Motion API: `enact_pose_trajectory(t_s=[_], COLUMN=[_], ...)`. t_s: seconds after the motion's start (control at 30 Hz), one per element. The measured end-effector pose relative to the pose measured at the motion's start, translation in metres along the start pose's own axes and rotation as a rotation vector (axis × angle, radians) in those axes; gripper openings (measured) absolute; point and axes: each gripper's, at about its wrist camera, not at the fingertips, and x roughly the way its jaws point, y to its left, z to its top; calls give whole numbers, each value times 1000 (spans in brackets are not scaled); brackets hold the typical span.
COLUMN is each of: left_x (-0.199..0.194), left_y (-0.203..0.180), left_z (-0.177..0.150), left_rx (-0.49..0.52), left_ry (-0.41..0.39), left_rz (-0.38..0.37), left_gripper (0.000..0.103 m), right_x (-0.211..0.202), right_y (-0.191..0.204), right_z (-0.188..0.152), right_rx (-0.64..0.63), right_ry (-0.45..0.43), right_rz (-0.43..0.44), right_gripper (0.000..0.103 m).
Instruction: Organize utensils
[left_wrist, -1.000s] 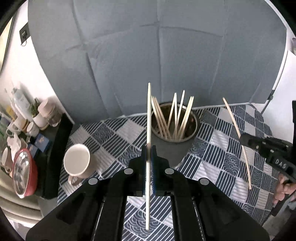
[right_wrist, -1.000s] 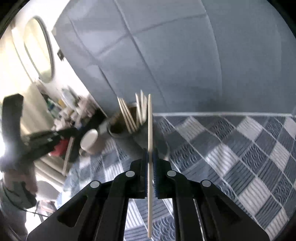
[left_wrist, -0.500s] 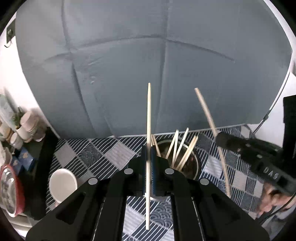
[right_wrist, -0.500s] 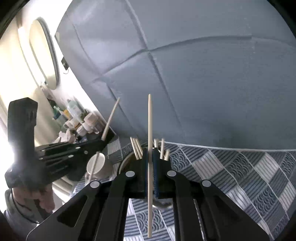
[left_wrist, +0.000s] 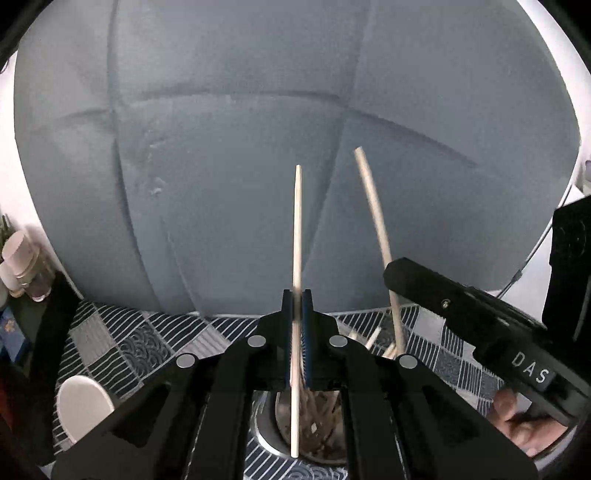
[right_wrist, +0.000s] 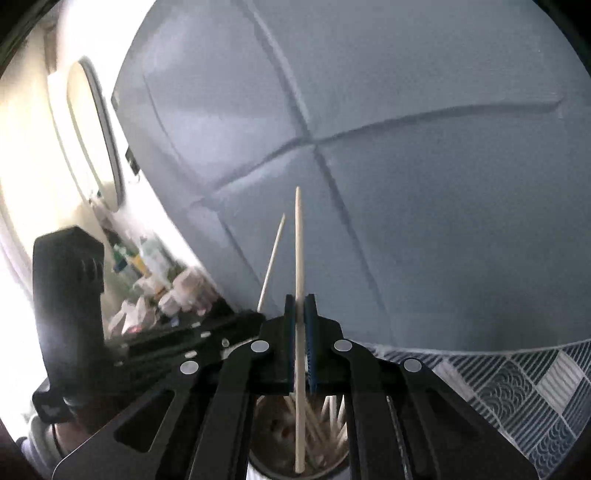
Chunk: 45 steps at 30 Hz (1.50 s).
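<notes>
- Two chopsticks are being carried, one per gripper: your left gripper (left_wrist: 296, 332) is pinching a pale, slim wooden chopstick (left_wrist: 296, 229) with its jaws closed tight on the shaft, and your right gripper (right_wrist: 300, 336) is clamping a second chopstick (right_wrist: 298, 243) the same way.
- Each stick is standing nearly upright between blue ribbed pads (left_wrist: 307, 343), its tapered tip rising against the grey backdrop (left_wrist: 240, 147) and its lower end hanging over the holder.
- One round metal holder (left_wrist: 266, 435) is sitting straight below both grippers; its shiny rim is showing between the black arms, and its inside looks dark and worn.
- Several more wooden sticks are already leaning inside it; you cannot count them exactly, as they are overlapping and partly hidden.
- In the left wrist view the right gripper's black body (left_wrist: 480, 321) is crossing in from the right, a hand (left_wrist: 524, 424) under it, so the two tools are crowding close over the one opening.
- The counter is wearing a cloth (left_wrist: 122, 343) of dark blue and grey squares with stripe and wave patterns; its back edge is meeting the creased backdrop just behind the holder.
- One white ceramic mug (left_wrist: 83, 406) is standing on the cloth to the left, well apart from the holder.
- Beyond it, a dark shelf (right_wrist: 207, 314) of jars and bottles is bordering the counter's left side.
</notes>
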Motion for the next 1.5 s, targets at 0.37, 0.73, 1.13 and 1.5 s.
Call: enact_pose_trajectory(t_s=[0.37, 0.73, 1.13, 1.5], left_x=[11, -15, -48, -57], left_y=[8, 3, 16, 33], left_z=[-16, -47, -49, -75], left_rx=[-54, 15, -23, -52], left_ry=[-128, -253, -263, -118], left_rz=[-92, -50, 11, 197], left_gripper=[5, 27, 57, 97], right_x=[14, -2, -28, -47], right_y=[-18, -9, 9, -3], right_z=[-21, -28, -22, -48], right_rx=[31, -4, -56, -42], right_ry=[19, 10, -17, 52], right_rz=[-7, -39, -187, -378], right_gripper=[5, 8, 44, 94])
